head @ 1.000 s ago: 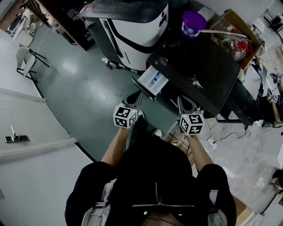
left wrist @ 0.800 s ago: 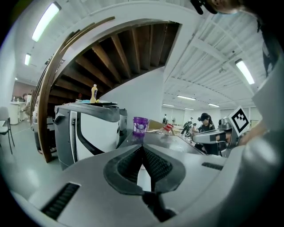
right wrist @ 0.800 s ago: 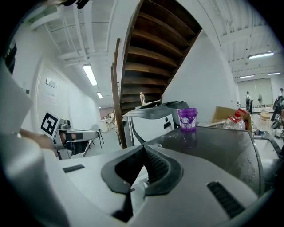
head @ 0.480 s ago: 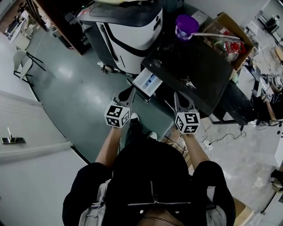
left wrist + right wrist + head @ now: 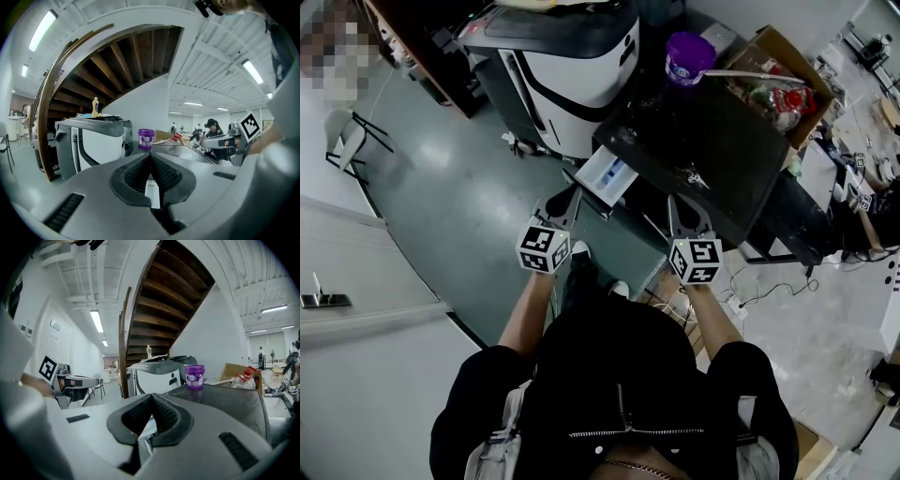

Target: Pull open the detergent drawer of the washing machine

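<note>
Currently the person is standing in front of the washing machine (image 5: pixel 712 141), which is showing its dark, glossy top in the head view, and is holding a gripper in each hand at about the same height. The detergent drawer (image 5: pixel 605 175) is sticking out of the machine's front at the upper left corner, already pulled open, showing a white tray with a blue patch inside. The left gripper (image 5: pixel 567 199) is hanging just in front of the drawer's outer end, apart from it; its jaws are lying clenched tip to tip with nothing between them, as the left gripper view (image 5: pixel 150 157) is showing. The right gripper (image 5: pixel 682 208) is hovering near the front edge of the machine's top, well to the right of the drawer, and its jaws are likewise pressing together on nothing in the right gripper view (image 5: pixel 151 397). Neither gripper is touching the drawer. A purple tub (image 5: pixel 689 56) is sitting at the far left corner of the machine's top, and a small metallic thing (image 5: pixel 697 176), too small to identify, is lying towards the front edge. A cardboard box (image 5: pixel 787 70) with packaged items is standing beyond the far right corner. A large white and grey machine (image 5: pixel 572 56) is standing on the green floor (image 5: pixel 469 197) to the left.
</note>
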Motion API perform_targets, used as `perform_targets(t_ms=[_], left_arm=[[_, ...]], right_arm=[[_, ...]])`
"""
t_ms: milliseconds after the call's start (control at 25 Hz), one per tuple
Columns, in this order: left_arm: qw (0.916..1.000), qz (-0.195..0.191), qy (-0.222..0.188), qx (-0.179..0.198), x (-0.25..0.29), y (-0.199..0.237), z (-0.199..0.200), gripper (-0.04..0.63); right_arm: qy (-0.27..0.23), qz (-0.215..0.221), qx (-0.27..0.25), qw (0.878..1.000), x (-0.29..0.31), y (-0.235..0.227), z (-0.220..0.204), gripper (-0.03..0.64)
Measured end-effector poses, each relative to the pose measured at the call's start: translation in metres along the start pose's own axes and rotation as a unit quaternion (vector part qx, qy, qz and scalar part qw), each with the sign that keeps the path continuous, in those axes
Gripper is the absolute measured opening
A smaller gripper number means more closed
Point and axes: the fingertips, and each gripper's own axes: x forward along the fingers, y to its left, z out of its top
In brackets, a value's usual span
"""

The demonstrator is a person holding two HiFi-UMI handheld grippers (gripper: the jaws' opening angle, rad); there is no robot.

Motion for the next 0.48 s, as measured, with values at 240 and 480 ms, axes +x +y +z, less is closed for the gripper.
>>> perform_targets(t_ms=[240, 480], left_arm=[[1.0, -0.005, 0.005, 0.0, 0.0038, -0.0055, -0.0027, 0.02], [0.9999, -0.005, 0.009, -0.003, 0.0046, -0.0104, -0.0074, 0.021]], right_arm=[[0.001, 0.002, 0.003, 1.0, -0.0014, -0.0023, -0.0001, 0.003], [0.005, 0.002, 0.009, 1.0, -0.0046, -0.004, -0.0058, 0.003]])
